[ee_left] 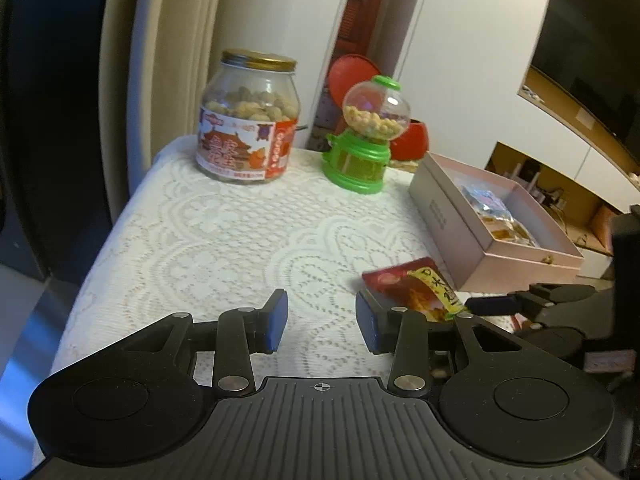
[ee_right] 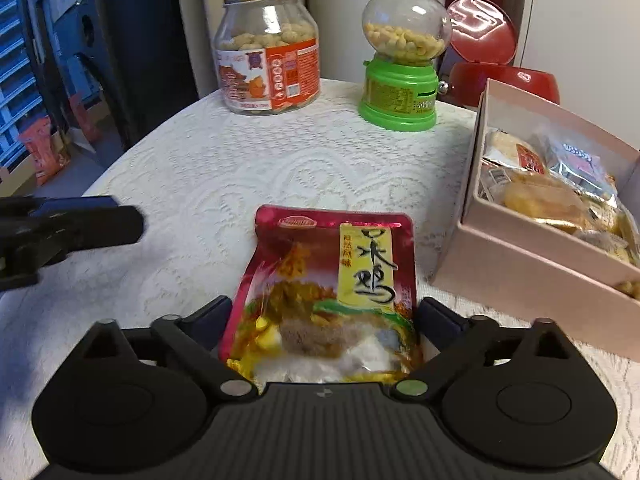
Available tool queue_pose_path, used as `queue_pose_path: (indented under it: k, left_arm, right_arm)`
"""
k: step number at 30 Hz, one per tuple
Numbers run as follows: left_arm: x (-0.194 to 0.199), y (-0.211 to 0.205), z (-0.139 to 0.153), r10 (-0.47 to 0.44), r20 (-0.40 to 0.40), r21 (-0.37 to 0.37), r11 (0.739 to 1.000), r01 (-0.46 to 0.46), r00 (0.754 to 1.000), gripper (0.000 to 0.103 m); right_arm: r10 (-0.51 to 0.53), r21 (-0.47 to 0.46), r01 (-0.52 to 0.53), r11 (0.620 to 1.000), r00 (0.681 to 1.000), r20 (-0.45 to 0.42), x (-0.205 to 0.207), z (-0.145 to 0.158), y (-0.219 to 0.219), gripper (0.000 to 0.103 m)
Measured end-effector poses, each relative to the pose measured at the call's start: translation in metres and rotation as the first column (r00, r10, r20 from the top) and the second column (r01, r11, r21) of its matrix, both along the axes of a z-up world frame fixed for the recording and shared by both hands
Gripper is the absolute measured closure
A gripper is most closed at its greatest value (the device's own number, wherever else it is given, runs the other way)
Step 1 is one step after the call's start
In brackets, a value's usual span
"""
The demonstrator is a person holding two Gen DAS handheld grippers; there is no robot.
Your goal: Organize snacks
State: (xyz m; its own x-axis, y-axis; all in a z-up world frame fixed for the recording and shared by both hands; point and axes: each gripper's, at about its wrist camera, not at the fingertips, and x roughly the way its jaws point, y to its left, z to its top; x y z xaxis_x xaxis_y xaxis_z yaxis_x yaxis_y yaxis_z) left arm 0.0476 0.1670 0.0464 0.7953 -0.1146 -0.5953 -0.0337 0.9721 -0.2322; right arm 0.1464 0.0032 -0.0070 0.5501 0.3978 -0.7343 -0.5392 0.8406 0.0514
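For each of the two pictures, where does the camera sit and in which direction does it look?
Left wrist view: sits on the left gripper, looks forward and down over the lace-covered table toward the glass jar; the right gripper's finger enters at right.
Right wrist view: sits on the right gripper, looks down at the red snack packet between its open fingers; the left gripper's finger enters at left.
Shared: jar, green candy dispenser, pink box, packet.

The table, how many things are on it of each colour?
Red: 2, the snack pouch and the red tin
Green: 1, the candy dispenser
Pink: 1, the box of snacks
Clear glass: 1, the jar with a gold lid
Total: 5
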Motion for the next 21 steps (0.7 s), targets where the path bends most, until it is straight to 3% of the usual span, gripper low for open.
queue_pose_path:
  k: [2,6,9,13,16,19,21]
  left_arm:
    - [0.001,-0.003,-0.001,-0.012,-0.002,-0.005,1.000,0.012,1.000,0.060]
    - [0.001,-0.013,0.000,-0.037,0.000,-0.009,0.999,0.037,0.999,0.060]
    - [0.003,-0.029,0.004,-0.091,0.014,-0.011,0.996,0.091,0.996,0.060]
    - [0.012,-0.063,0.009,-0.194,0.024,-0.007,0.981,0.194,0.981,0.060]
    - [0.019,-0.099,0.011,-0.318,0.022,-0.006,0.948,0.318,0.948,0.060]
    - [0.031,-0.135,0.009,-0.392,0.004,0.026,0.920,0.392,0.920,0.060]
    - [0.040,-0.155,0.008,-0.414,-0.010,0.036,0.909,0.415,0.910,0.060]
  right_arm:
    - [0.024,-0.007,-0.024,1.000,1.000,0.005,-0.012,0.003,-0.007,0.014]
    - [0.087,0.012,-0.087,0.996,0.996,-0.017,-0.033,0.006,-0.030,0.013]
    - [0.102,0.076,-0.098,0.992,0.994,-0.044,-0.044,0.011,-0.057,0.011]
    - [0.033,0.143,-0.032,0.989,0.999,-0.011,-0.057,0.021,-0.099,0.009]
    - [-0.092,0.151,0.086,0.985,0.995,0.037,-0.067,0.023,-0.135,0.009]
    - [-0.182,0.178,0.178,0.968,0.983,0.011,-0.074,0.017,-0.170,0.009]
    - [-0.196,0.203,0.202,0.958,0.979,-0.050,-0.075,0.008,-0.185,0.009]
